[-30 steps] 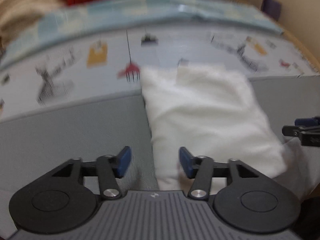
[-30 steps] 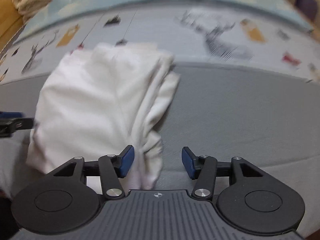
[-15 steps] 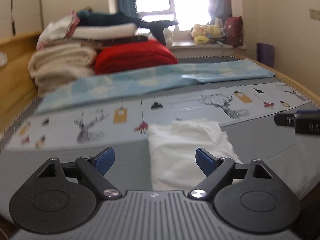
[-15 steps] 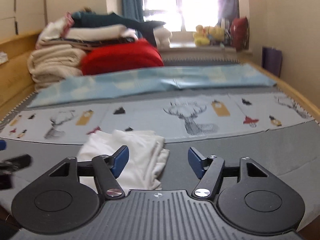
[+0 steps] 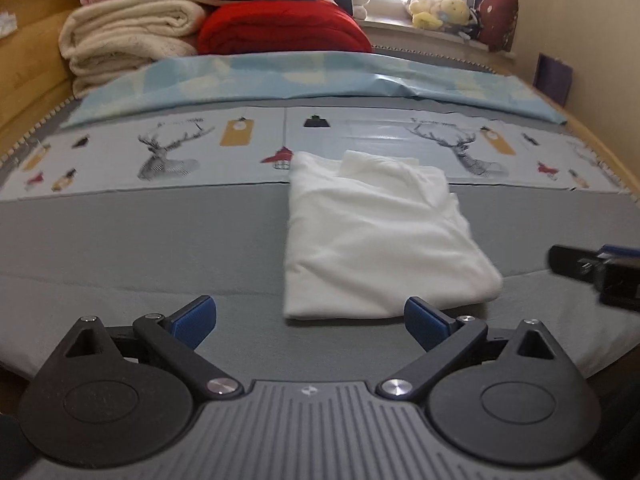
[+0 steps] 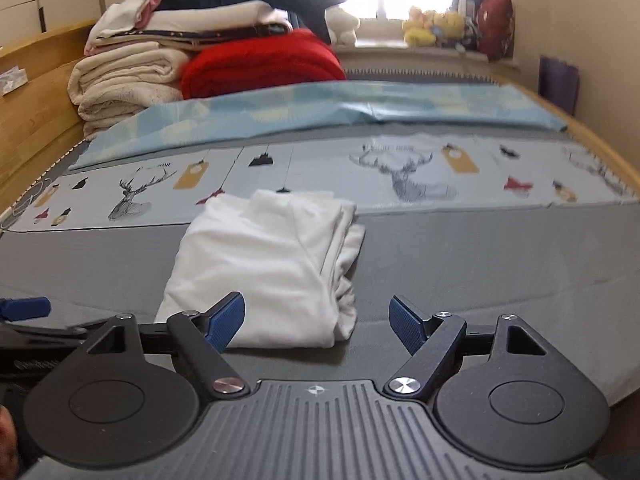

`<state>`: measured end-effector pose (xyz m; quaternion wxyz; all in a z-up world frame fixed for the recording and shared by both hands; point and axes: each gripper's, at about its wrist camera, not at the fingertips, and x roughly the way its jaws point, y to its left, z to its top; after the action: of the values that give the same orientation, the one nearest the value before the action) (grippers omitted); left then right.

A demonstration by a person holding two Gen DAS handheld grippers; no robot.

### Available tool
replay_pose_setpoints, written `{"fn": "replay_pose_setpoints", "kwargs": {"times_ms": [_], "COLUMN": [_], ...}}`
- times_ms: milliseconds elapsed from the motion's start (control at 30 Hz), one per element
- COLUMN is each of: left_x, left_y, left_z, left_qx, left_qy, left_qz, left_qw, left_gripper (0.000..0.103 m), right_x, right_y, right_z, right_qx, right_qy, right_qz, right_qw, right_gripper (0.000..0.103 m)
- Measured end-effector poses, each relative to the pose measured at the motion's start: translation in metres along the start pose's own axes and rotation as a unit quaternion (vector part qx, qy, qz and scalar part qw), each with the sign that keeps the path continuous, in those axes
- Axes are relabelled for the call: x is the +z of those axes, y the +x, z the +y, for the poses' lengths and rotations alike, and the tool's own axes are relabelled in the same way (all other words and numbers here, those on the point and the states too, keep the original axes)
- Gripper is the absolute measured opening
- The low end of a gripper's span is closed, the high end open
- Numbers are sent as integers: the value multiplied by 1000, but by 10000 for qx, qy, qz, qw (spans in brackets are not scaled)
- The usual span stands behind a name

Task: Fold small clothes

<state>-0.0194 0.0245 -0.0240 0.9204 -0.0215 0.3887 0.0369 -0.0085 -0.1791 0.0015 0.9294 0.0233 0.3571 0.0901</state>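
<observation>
A small white garment [image 5: 376,236] lies folded into a rectangle on the grey bed sheet [image 5: 140,240], its far end on a deer-print cloth [image 5: 168,152]. My left gripper [image 5: 310,322] hovers just short of its near edge, jaws opening wide, nothing between them. In the right wrist view the same garment [image 6: 264,260] shows bunched layers along its right side. My right gripper [image 6: 318,324] is near its front right corner, jaws opening and empty. Each gripper's tip shows at the other view's edge: the right gripper [image 5: 596,272] and the left gripper [image 6: 24,308].
A pale blue cloth [image 5: 300,76] lies across the bed behind the deer print. Stacked cream blankets [image 5: 124,36] and a red quilt [image 5: 280,28] sit at the head. Plush toys [image 5: 444,10] line the windowsill. A wooden bed frame [image 6: 36,112] runs along the left.
Both grippers pulled back and up from the white garment and their jaws widened. The garment now lies free on the bed, farther ahead of both.
</observation>
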Motion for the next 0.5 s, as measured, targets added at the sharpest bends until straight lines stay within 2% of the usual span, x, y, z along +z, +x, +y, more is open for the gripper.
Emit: {"fn": "replay_pose_setpoints", "kwargs": {"times_ms": [233, 500], "left_x": [1, 0], "left_y": [2, 8], "left_z": [2, -2], "left_qx": [-173, -250], "left_qy": [-131, -140], "left_qz": [38, 165], "left_qw": [9998, 9995], "left_gripper": [101, 101], "right_x": [-4, -4], "right_y": [4, 4], "right_z": [16, 16], "right_qx": [-34, 21], "right_qy": [-425, -507], "right_qz": [-27, -41], "right_qw": [9991, 9987], "right_gripper": [81, 81]}}
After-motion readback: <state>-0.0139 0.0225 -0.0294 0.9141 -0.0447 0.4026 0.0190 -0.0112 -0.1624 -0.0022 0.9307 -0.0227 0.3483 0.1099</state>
